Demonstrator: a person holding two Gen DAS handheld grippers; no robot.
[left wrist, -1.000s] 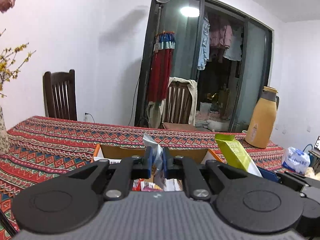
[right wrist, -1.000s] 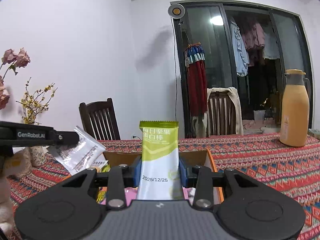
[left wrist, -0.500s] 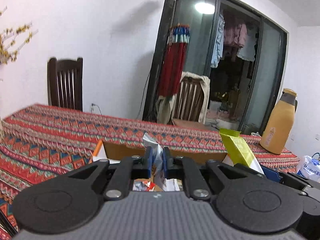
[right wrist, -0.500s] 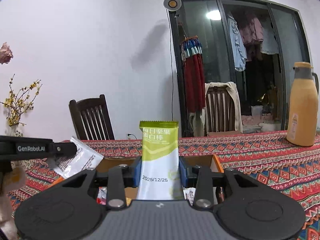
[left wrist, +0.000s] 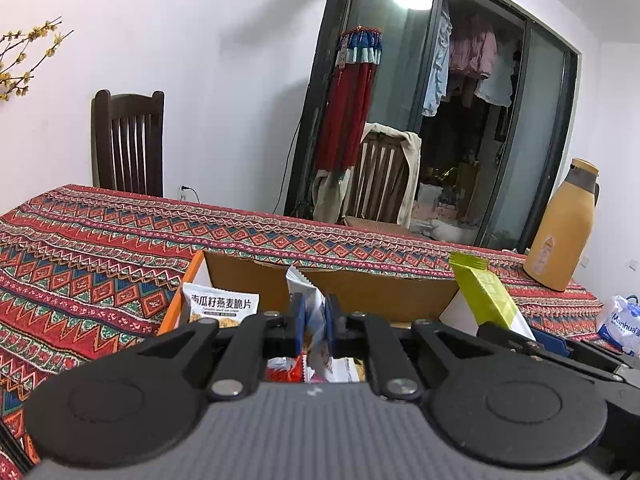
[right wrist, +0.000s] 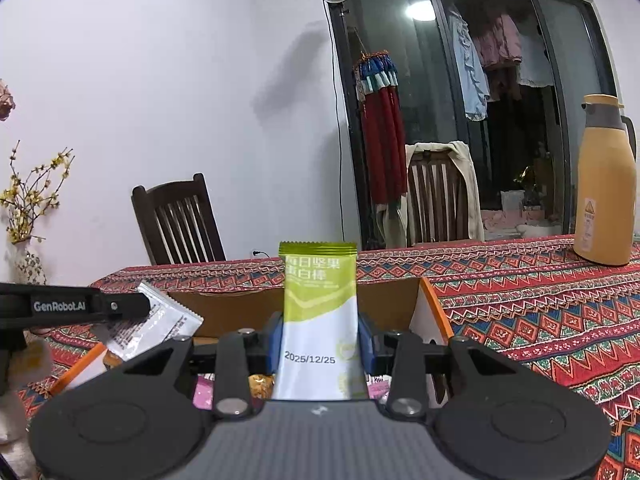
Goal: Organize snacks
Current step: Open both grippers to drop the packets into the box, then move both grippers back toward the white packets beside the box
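Note:
My left gripper (left wrist: pixel 313 317) is shut on a thin white snack packet (left wrist: pixel 307 292) and holds it over an open cardboard box (left wrist: pixel 372 286) with orange edges. The packet also shows in the right wrist view (right wrist: pixel 154 330). My right gripper (right wrist: pixel 320 338) is shut on a green and white protein bar (right wrist: pixel 319 320), upright, over the same box (right wrist: pixel 394 304). The bar shows at the right of the left wrist view (left wrist: pixel 486 300). Several snack packs lie in the box, among them a white oat crisp bag (left wrist: pixel 220 308).
The box sits on a table with a red patterned cloth (left wrist: pixel 92 248). A tan thermos jug (right wrist: pixel 606 184) stands at the right. A tissue pack (left wrist: pixel 620 322) lies at the far right. A vase with yellow flowers (right wrist: pixel 26 240) stands at the left. Chairs stand behind the table.
Both grippers have come down and forward over the box with their packets still held. More of the box's inside and the oat crisp bag now show.

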